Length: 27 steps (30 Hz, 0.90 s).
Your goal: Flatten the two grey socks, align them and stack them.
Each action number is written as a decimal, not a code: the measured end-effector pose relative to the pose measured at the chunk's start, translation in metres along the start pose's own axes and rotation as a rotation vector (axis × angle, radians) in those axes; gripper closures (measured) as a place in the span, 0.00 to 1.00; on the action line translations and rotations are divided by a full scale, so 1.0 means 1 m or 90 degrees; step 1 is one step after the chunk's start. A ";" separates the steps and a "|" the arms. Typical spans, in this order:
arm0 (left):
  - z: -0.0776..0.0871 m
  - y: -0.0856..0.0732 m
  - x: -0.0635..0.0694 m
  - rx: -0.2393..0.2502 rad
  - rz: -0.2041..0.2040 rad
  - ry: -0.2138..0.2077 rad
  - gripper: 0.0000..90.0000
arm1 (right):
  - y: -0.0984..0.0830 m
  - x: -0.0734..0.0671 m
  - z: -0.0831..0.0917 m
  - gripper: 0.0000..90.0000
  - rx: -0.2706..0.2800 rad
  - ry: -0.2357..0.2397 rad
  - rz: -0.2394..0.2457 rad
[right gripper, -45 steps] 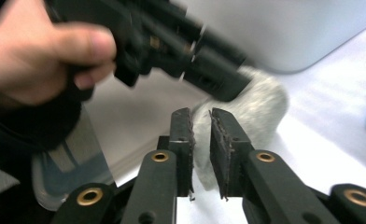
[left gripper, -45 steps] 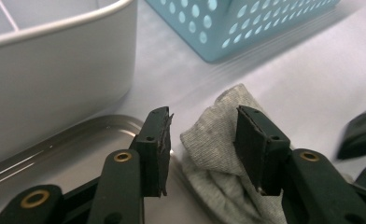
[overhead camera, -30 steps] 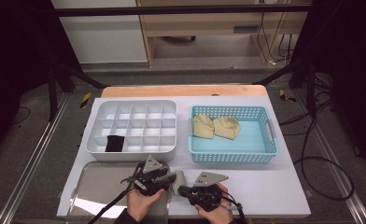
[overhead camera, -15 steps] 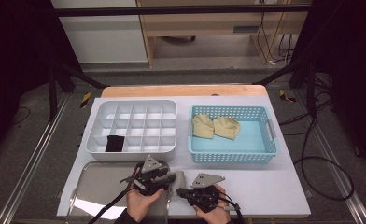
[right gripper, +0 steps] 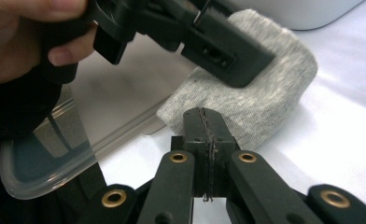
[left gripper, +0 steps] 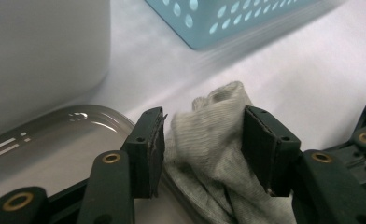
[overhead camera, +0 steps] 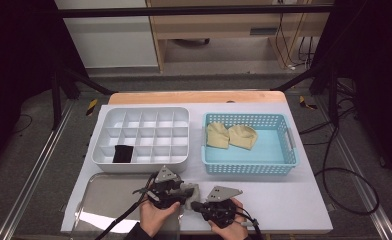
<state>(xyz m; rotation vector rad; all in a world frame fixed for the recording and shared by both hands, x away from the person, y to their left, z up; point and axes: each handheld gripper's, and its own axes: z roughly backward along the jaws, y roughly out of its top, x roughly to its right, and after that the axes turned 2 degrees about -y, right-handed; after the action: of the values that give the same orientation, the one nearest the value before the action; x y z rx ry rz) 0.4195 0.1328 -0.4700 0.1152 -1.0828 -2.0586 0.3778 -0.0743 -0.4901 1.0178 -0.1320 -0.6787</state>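
Observation:
A crumpled grey sock [overhead camera: 192,192] lies on the white table at the right rim of the metal tray [overhead camera: 109,200], near the front edge. My left gripper [left gripper: 202,140] straddles the sock [left gripper: 209,112]. Its jaws have just been opening and now stand apart, with the fabric loose between them. My right gripper [right gripper: 204,116] is shut, its tips against the near edge of the sock [right gripper: 270,88]. Whether it pinches any fabric I cannot tell. From the right gripper view, the left gripper [right gripper: 228,56] rests on top of the sock.
A white compartment tray [overhead camera: 141,112] stands behind, with a dark folded item [overhead camera: 122,153] in a front cell. To its right, a blue basket [overhead camera: 249,165] holds two beige folded socks [overhead camera: 231,136]. The table's front edge is right behind both hands.

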 end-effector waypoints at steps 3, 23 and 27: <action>-0.004 -0.002 0.000 -0.009 0.008 -0.017 0.54 | 0.001 0.003 0.011 0.97 0.015 -0.007 -0.005; -0.010 -0.001 -0.001 -0.043 0.051 -0.057 0.66 | -0.020 0.060 0.076 0.85 0.062 -0.134 -0.083; -0.009 0.000 0.001 -0.041 0.045 -0.049 0.73 | -0.025 0.068 0.082 0.82 0.064 -0.153 -0.095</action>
<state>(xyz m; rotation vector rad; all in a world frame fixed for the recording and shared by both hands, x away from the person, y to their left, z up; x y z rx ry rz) 0.4223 0.1262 -0.4752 -0.0346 -1.0508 -2.0468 0.3871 -0.1825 -0.4804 1.0458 -0.3048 -0.9379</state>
